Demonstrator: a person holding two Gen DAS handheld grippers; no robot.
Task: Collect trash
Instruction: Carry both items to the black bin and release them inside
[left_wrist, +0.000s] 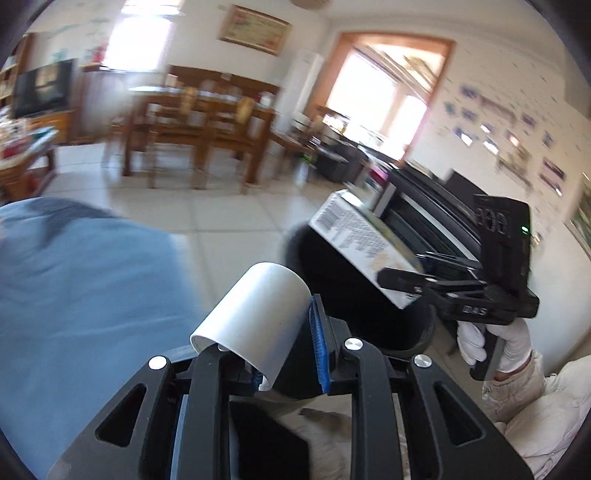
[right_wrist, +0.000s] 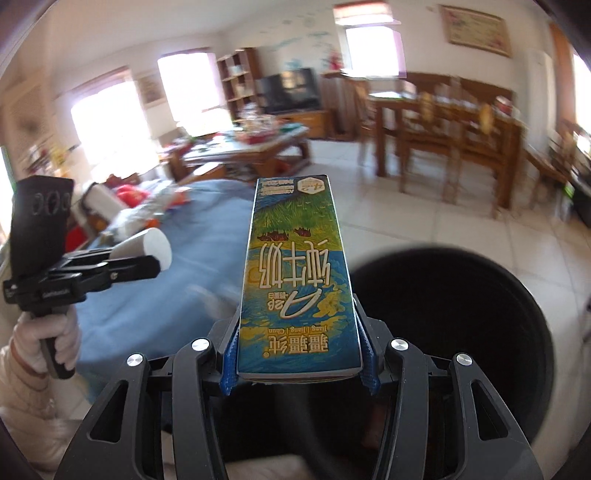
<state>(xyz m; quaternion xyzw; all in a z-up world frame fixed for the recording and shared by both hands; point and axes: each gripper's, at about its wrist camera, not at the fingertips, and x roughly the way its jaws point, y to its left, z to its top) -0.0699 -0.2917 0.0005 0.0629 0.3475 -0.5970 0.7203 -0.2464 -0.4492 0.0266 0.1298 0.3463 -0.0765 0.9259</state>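
My left gripper (left_wrist: 286, 354) is shut on a white paper cup (left_wrist: 255, 321), held on its side above the near rim of a black trash bin (left_wrist: 373, 314). My right gripper (right_wrist: 299, 365) is shut on a blue and yellow milk carton (right_wrist: 295, 280), held just left of the bin's round dark opening (right_wrist: 461, 325). In the left wrist view the carton (left_wrist: 362, 236) hangs over the bin in the right gripper (left_wrist: 402, 284). In the right wrist view the left gripper (right_wrist: 147, 264) and cup (right_wrist: 147, 245) are at the left.
A blue cloth (left_wrist: 81, 288) covers a surface left of the bin. A wooden dining table with chairs (left_wrist: 199, 122) stands across the tiled floor. A cluttered coffee table (right_wrist: 251, 147) and a TV (right_wrist: 288, 90) are farther back. A black piano (left_wrist: 436, 214) is behind the bin.
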